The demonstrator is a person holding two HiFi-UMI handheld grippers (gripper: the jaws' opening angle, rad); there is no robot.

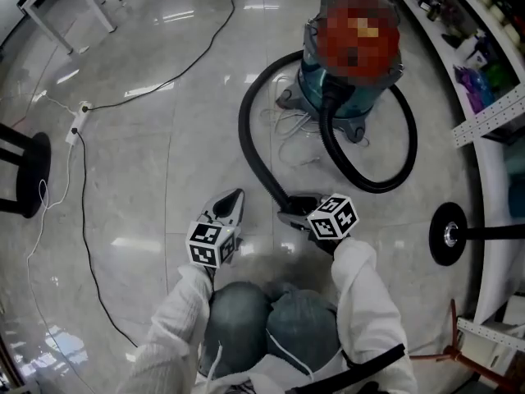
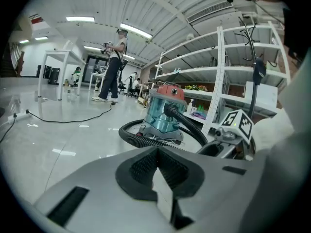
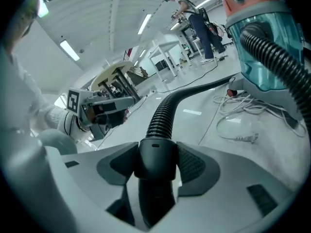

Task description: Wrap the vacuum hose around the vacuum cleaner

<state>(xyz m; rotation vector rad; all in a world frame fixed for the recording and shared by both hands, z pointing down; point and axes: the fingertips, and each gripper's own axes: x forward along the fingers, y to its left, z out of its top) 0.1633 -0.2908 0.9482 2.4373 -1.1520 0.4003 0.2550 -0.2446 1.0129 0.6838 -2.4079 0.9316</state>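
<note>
Looking down from the head view, you see the vacuum cleaner [image 1: 321, 87] standing on the pale floor [image 1: 164, 179] ahead of your knees [image 1: 271, 318]. The vacuum hose [image 1: 246, 130] lies on the floor, curving out from the cleaner's side in a wide loop to your right gripper [image 1: 294, 210], while a second loop curves round the cleaner's other side. That view does not show the grip itself. The right gripper view does: the right gripper [image 3: 156, 166] is clamped on the smooth black cuff at the end of the vacuum hose [image 3: 163, 115], a pad pressing on each side, with the ribbed length running away toward the vacuum cleaner [image 3: 272, 42]. It also picks out a loose white power cord [image 3: 243, 106] and its plug [image 3: 245, 139] on the floor beside the cleaner. Your left gripper [image 1: 232, 199] sits low just beside the right one, and only its own view settles its claw: the left gripper [image 2: 156, 165] has its pads together with nothing between them. That view alone shows the shelving [image 2: 218, 72] behind the vacuum cleaner [image 2: 163, 113] and a person [image 2: 114, 64] standing far off. The head view alone traces a black cable [image 1: 164, 80] across the floor to a power strip [image 1: 78, 125].
</note>
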